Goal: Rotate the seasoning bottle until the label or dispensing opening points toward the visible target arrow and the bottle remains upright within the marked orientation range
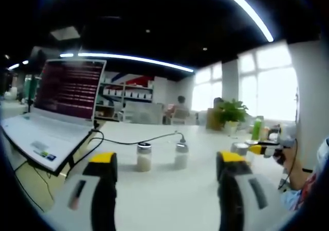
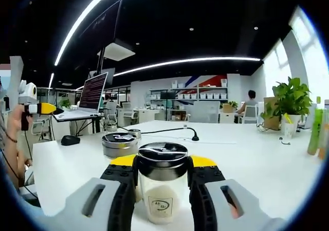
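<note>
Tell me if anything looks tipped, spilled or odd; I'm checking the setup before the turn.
Nothing stands out. The seasoning bottle stands upright between the right gripper jaws, lid on. Two more bottles stand upright on the white table. No spill shows.

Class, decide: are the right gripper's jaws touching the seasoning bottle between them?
Touching. In the right gripper view, the right gripper has both jaws pressed against the seasoning bottle, with no gap on either side.

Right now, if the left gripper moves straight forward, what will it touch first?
Probably the two seasoning bottles standing on the white table ahead of the open left gripper; depth is unclear.
</note>
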Demonstrator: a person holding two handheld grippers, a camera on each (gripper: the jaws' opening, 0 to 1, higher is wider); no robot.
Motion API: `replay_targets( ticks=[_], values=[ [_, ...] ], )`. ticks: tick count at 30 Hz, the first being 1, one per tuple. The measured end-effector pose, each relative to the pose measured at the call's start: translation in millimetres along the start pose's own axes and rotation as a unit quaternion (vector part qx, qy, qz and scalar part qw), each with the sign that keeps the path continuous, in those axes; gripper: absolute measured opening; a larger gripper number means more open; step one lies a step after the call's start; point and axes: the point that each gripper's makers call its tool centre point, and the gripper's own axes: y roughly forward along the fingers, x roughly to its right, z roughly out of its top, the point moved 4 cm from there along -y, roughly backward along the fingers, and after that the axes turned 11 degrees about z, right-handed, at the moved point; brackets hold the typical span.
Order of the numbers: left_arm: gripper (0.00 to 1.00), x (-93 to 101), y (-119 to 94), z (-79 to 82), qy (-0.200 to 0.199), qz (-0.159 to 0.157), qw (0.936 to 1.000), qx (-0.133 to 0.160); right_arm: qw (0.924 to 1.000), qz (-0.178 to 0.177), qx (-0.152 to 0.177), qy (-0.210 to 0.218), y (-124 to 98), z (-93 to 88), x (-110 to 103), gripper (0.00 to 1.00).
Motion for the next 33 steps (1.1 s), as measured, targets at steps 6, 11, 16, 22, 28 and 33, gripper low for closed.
replay_targets(
  ticks=[6, 11, 16, 22, 28, 33],
  values=[
    [0.84, -0.3, 0.2, 0.5, 0.0, 0.001, 1.0, 0.001, 0.9999, -0.01, 0.006, 0.003, -1.4, -0.1, 1.3, 0.38],
    [0.84, -1.6, 0.6, 0.6, -0.001, 0.001, 1.0, 0.0, 0.9996, -0.018, 0.009, -0.018, -8.4, 7.5, -0.2, 0.47],
    [0.84, -1.5, 0.3, 0.9, -0.001, 0.0, 1.0, 0.001, 0.9992, -0.005, 0.026, -0.03, -19.7, 25.3, -1.5, 0.53],
    [0.84, 0.2, 0.2, -0.6, -0.001, -0.002, 1.0, -0.001, 0.998, 0.031, 0.031, -0.045, -27.8, 47.3, -5.1, 0.55],
    [0.84, -3.2, -2.6, 1.9, -0.003, 0.003, 1.0, 0.004, 0.9935, 0.09, 0.012, -0.069, -25.3, 59.1, -10.3, 0.58],
    [0.84, -6.8, -4.1, 3.4, -0.005, 0.007, 0.9999, 0.007, 0.9858, 0.163, 0.017, -0.036, -26.2, 64.5, -10.1, 0.58]
  ],
)
